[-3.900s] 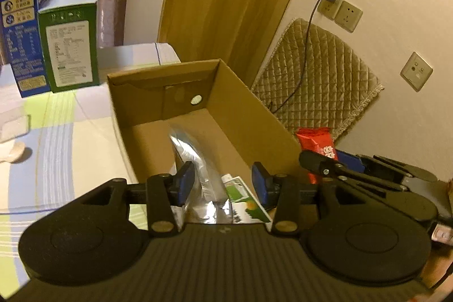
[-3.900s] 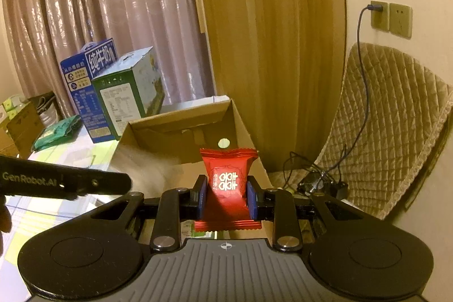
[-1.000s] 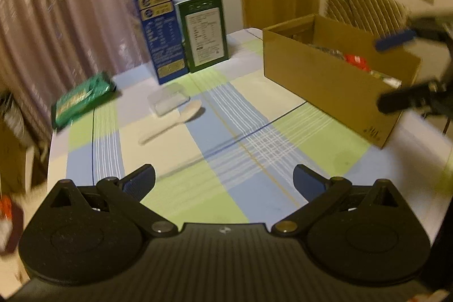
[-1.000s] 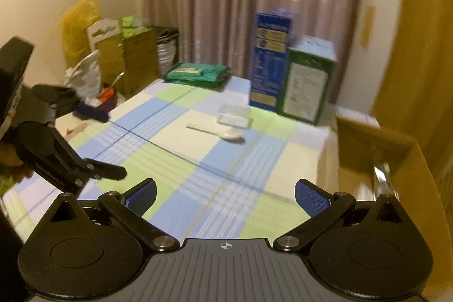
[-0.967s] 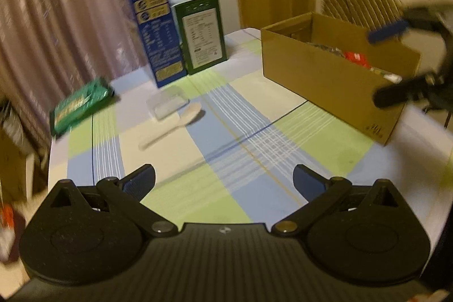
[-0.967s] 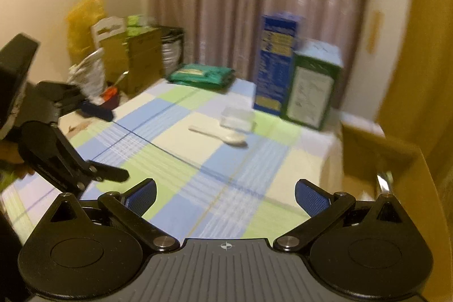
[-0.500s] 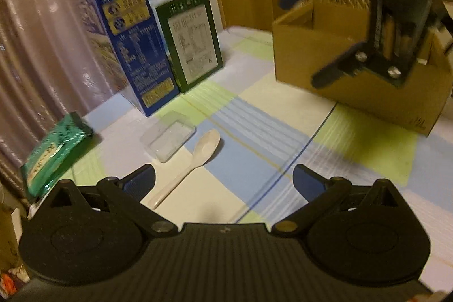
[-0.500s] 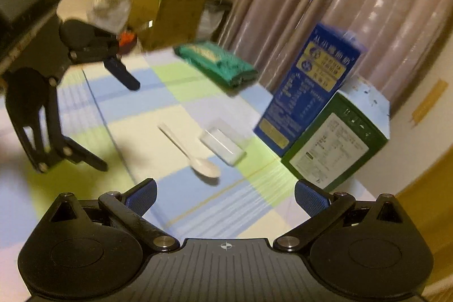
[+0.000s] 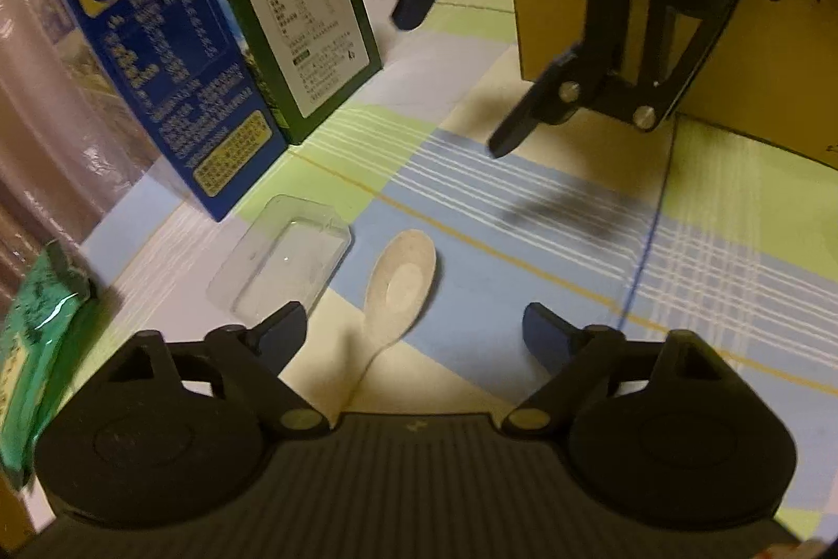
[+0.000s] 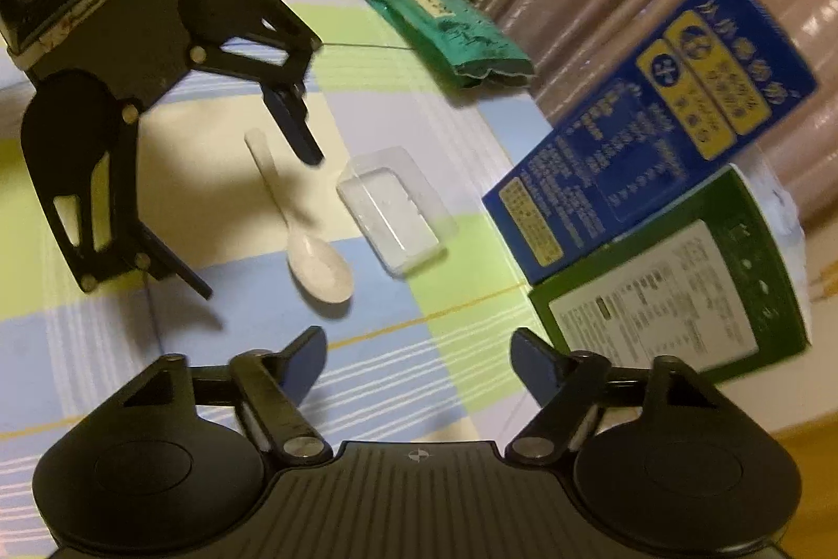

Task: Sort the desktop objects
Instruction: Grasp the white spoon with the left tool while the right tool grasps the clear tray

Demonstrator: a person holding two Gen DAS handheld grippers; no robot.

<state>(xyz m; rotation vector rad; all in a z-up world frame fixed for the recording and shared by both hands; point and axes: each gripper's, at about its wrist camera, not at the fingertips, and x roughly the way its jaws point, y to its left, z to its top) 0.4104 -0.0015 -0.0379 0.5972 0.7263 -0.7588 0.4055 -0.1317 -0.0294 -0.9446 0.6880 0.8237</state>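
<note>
Left gripper (image 9: 414, 333) was closing, jaws wide apart, gripping nothing; the spoon (image 9: 400, 292) lay on the table (image 9: 524, 213) between and just ahead of its fingers. Right gripper (image 10: 419, 362) was also closing, jaws wide, empty, hovering over the checked cloth near the spoon's bowl. The tray (image 9: 283, 260), clear plastic, sat just beside the spoon, apart from it. Blue box (image 9: 152, 40) and green box (image 9: 298, 19) stood upright behind the tray, touching each other. Green packet (image 10: 445, 24) lay at the table's far edge. Carton (image 9: 759, 51) stood open-topped to the right.
</note>
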